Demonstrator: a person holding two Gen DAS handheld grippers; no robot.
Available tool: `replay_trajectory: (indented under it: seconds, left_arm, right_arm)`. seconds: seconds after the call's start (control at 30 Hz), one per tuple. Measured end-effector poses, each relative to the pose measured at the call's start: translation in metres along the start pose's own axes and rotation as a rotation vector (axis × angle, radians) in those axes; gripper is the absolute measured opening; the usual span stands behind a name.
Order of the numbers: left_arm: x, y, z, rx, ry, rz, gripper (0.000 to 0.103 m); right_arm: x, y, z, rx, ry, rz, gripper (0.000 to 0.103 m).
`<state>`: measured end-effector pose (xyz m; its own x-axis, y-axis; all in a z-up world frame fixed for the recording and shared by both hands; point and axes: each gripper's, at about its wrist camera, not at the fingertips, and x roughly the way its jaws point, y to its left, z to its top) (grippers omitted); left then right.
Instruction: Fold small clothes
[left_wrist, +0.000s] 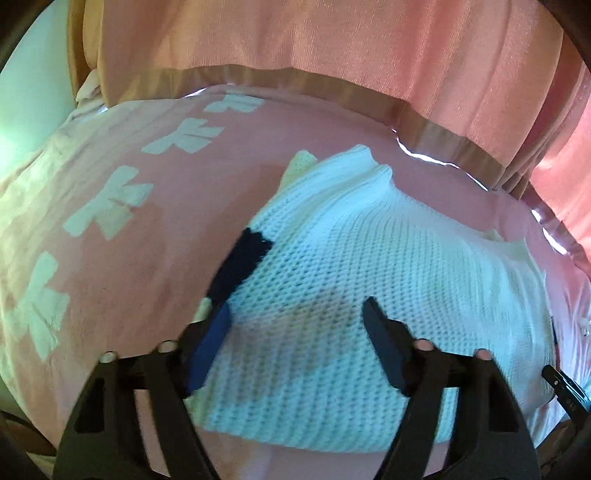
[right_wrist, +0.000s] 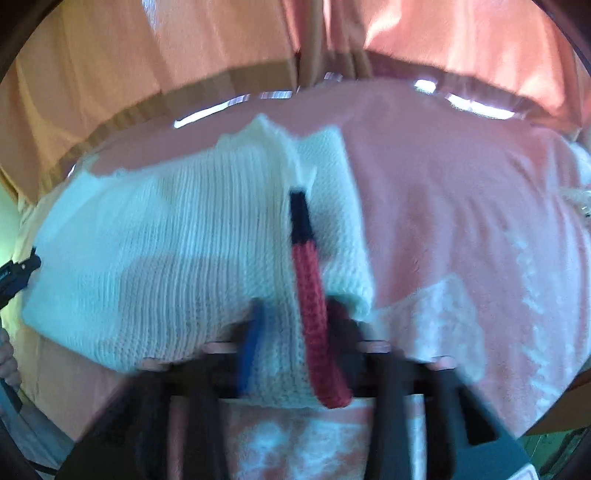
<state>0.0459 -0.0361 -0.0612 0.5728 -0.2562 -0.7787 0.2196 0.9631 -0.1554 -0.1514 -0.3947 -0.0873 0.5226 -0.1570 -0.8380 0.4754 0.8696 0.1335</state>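
Left wrist view: white knitted sweater (left_wrist: 351, 258) spreads on the pink cloth-covered table (left_wrist: 122, 266), filling twelve to three o'clock beyond the left gripper (left_wrist: 295, 325), jaws spread wide. Right gripper (right_wrist: 295, 332) clamps the sweater's red-trimmed edge (right_wrist: 314, 314) at six o'clock.

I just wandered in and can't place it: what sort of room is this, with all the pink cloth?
Probably a home, perhaps a bedroom or living room. A white knit garment lies on a surface under a pink cloth patterned with white shapes, and peach curtains hang close behind. It doesn't look like a workshop or lab.
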Motion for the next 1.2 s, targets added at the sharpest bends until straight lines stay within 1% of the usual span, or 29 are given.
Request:
replay_trajectory:
  seconds: [0.03, 0.07, 0.1, 0.17, 0.2, 0.23, 0.3, 0.37, 0.4, 0.43, 0.47, 0.5, 0.53, 0.57, 0.6, 0.63, 0.7, 0.73, 0.77, 0.8, 0.83, 0.87, 0.97, 1.03, 1.07, 1.1, 1.13, 1.17, 1.2]
  left_arm:
    - [0.000, 0.000, 0.000, 0.015, 0.002, 0.006, 0.049]
    - [-0.001, 0.000, -0.001, 0.030, 0.005, 0.004, 0.038]
    - [-0.002, 0.002, 0.000, 0.031, 0.010, -0.005, 0.032]
    - [-0.004, 0.008, 0.001, 0.019, 0.016, -0.015, 0.030]
    - [-0.002, 0.011, 0.000, 0.011, 0.024, -0.011, 0.030]
    - [0.000, 0.013, -0.001, 0.011, 0.031, -0.011, 0.031]
    - [0.001, 0.011, -0.003, 0.033, 0.025, 0.001, 0.031]
    - [-0.005, 0.011, -0.004, 0.039, 0.016, 0.004, 0.031]
    - [-0.011, 0.013, -0.003, 0.018, 0.007, -0.004, 0.034]
    - [-0.017, 0.017, -0.002, -0.014, -0.001, -0.023, 0.036]
    - [-0.023, 0.024, -0.001, -0.066, -0.007, -0.046, 0.045]
    - [-0.028, 0.029, -0.001, -0.111, -0.011, -0.053, 0.054]
    - [-0.029, 0.034, -0.001, -0.144, -0.013, -0.053, 0.058]
    - [-0.028, 0.038, 0.001, -0.164, -0.006, -0.042, 0.059]
    - [-0.024, 0.040, 0.002, -0.171, 0.008, -0.029, 0.059]
    - [-0.018, 0.042, 0.004, -0.178, 0.022, -0.022, 0.059]
    - [-0.007, 0.043, 0.006, -0.183, 0.052, -0.023, 0.062]
    - [0.000, 0.043, 0.005, -0.191, 0.073, -0.024, 0.063]
    - [0.010, 0.045, 0.004, -0.217, 0.108, -0.037, 0.071]
    - [0.020, 0.046, 0.002, -0.244, 0.151, -0.059, 0.079]
    - [0.027, 0.047, 0.001, -0.258, 0.172, -0.069, 0.083]
    - [0.028, 0.044, 0.002, -0.245, 0.152, -0.071, 0.089]
    - [0.033, 0.036, 0.003, -0.227, 0.150, -0.046, 0.092]
    - [0.032, 0.036, 0.004, -0.242, 0.149, -0.051, 0.087]
    - [0.030, 0.037, 0.004, -0.250, 0.146, -0.058, 0.073]
    - [0.028, 0.038, 0.005, -0.256, 0.141, -0.083, 0.051]
    - [0.027, 0.039, 0.006, -0.261, 0.146, -0.115, 0.040]
    - [0.025, 0.039, 0.008, -0.284, 0.162, -0.174, 0.031]
    - [0.022, 0.039, 0.009, -0.290, 0.160, -0.186, 0.027]
  right_arm:
    - [-0.003, -0.002, 0.001, 0.021, -0.010, 0.020, 0.007]
    - [-0.012, -0.003, 0.002, 0.017, -0.042, 0.016, 0.006]
    - [-0.025, -0.004, 0.004, 0.002, -0.093, -0.002, 0.006]
    - [-0.045, -0.012, 0.004, 0.016, -0.165, -0.048, 0.006]
    - [-0.043, -0.021, 0.001, 0.047, -0.141, -0.077, 0.006]
    - [-0.029, -0.030, -0.003, 0.075, -0.074, -0.096, 0.007]
    - [-0.001, -0.041, -0.009, 0.109, 0.048, -0.089, 0.008]
    - [-0.012, -0.030, -0.006, 0.064, -0.004, -0.138, 0.009]
    - [-0.022, -0.022, -0.004, 0.038, -0.050, -0.162, 0.012]
    - [-0.039, -0.013, -0.002, 0.028, -0.127, -0.176, 0.014]
    - [-0.051, -0.007, -0.001, 0.024, -0.181, -0.172, 0.018]
    - [-0.063, 0.001, -0.001, 0.015, -0.233, -0.164, 0.019]
    - [-0.073, 0.011, -0.002, 0.002, -0.283, -0.142, 0.020]
    - [-0.082, 0.028, -0.003, -0.032, -0.324, -0.086, 0.020]
    - [-0.083, 0.047, -0.002, -0.078, -0.337, -0.025, 0.019]
    - [-0.082, 0.067, -0.004, -0.134, -0.333, 0.026, 0.019]
    - [-0.067, 0.116, -0.012, -0.265, -0.277, 0.122, 0.009]
    - [-0.059, 0.134, -0.018, -0.307, -0.248, 0.161, 0.008]
    - [-0.047, 0.155, -0.024, -0.348, -0.211, 0.188, 0.006]
    - [-0.040, 0.170, -0.029, -0.374, -0.189, 0.204, 0.005]
    - [-0.032, 0.184, -0.033, -0.401, -0.176, 0.215, 0.005]
    - [-0.028, 0.191, -0.034, -0.412, -0.177, 0.213, 0.005]
    - [-0.017, 0.197, -0.028, -0.377, -0.184, 0.211, 0.005]
    - [-0.013, 0.190, -0.022, -0.313, -0.193, 0.215, 0.005]
    - [-0.009, 0.185, -0.017, -0.285, -0.200, 0.206, 0.005]
    - [-0.001, 0.182, -0.015, -0.282, -0.189, 0.187, 0.005]
    - [0.009, 0.180, -0.013, -0.293, -0.158, 0.166, 0.005]
    - [0.033, 0.179, -0.014, -0.312, -0.070, 0.142, 0.003]
    - [0.035, 0.177, -0.017, -0.306, -0.109, 0.160, 0.002]
